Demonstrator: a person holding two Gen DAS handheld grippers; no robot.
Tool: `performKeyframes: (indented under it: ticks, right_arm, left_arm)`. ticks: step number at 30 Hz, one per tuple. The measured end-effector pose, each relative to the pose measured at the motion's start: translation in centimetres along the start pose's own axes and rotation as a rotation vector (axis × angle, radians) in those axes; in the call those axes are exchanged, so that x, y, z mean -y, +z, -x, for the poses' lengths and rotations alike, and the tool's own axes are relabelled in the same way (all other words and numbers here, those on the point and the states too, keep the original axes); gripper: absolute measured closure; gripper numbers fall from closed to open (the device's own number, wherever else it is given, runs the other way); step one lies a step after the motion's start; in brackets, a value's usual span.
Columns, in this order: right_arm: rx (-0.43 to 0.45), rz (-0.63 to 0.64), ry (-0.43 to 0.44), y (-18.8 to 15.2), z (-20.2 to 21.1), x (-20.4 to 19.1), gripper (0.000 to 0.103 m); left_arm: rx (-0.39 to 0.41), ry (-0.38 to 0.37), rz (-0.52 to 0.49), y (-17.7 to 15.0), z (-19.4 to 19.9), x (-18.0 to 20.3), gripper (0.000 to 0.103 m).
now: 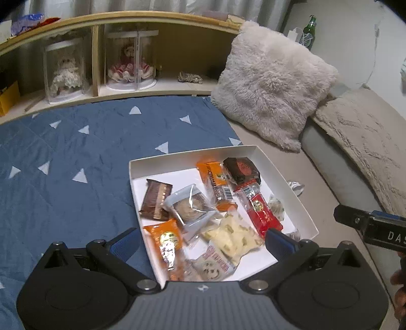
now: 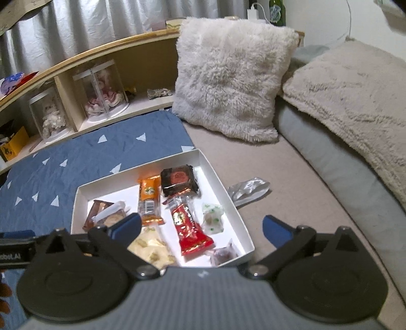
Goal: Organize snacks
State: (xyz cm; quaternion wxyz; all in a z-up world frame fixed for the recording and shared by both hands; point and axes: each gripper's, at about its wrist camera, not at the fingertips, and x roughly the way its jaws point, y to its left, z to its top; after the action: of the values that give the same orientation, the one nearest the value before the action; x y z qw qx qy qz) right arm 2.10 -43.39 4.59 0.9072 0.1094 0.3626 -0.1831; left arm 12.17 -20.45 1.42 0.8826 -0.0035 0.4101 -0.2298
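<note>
A white shallow box [image 1: 192, 153] [image 2: 228, 203] lies on the bed and holds several wrapped snacks: a red pack [image 1: 264, 212] [image 2: 190, 228], an orange bar [image 1: 215, 177] [image 2: 149, 200], a dark square pack [image 1: 242, 168] [image 2: 179, 179], a brown pack [image 1: 156, 199], a clear-wrapped cookie [image 1: 190, 207] and a pale yellow bag [image 1: 234, 234]. My left gripper [image 1: 203, 241] is open and empty over the box's near edge. My right gripper [image 2: 203, 228] is open and empty above the box's right side. A silver wrapper [image 2: 247, 190] lies on the bed right of the box.
A fluffy pillow [image 1: 271, 83] [image 2: 233, 76] leans behind the box. A blue quilt [image 1: 76, 152] covers the left. A wooden shelf [image 1: 114, 22] with doll cases runs along the back. A beige blanket [image 2: 355, 96] lies at right. A green bottle [image 1: 310, 31] stands behind.
</note>
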Motion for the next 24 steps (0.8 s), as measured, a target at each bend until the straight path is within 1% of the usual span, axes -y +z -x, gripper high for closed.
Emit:
performKeyframes:
  ticks: [2, 6, 12, 18, 24]
  right_arm:
    - [-0.004, 0.000, -0.007, -0.4, 0.8, -0.6, 0.001]
    - [0.000, 0.014, -0.051, -1.5, 2.8, -1.7, 0.001]
    - [0.011, 0.012, -0.020, -3.4, 5.8, -2.4, 0.001]
    - [0.045, 0.029, -0.026, -4.9, 8.4, -3.3, 0.001]
    - [0.054, 0.040, -0.017, -6.4, 10.5, -3.9, 0.001]
  left_arm:
    - [0.006, 0.001, -0.002, -0.2, 1.0, -0.4, 0.000]
    - [0.021, -0.021, -0.023, -0.8, 3.1, -1.1, 0.000]
    - [0.055, -0.025, -0.033, -2.2, 5.7, -2.6, 0.000]
    - [0.083, -0.002, -0.058, -3.9, 8.0, -4.0, 0.000]
    - [0.107, 0.004, -0.076, -5.5, 9.9, -5.2, 0.000]
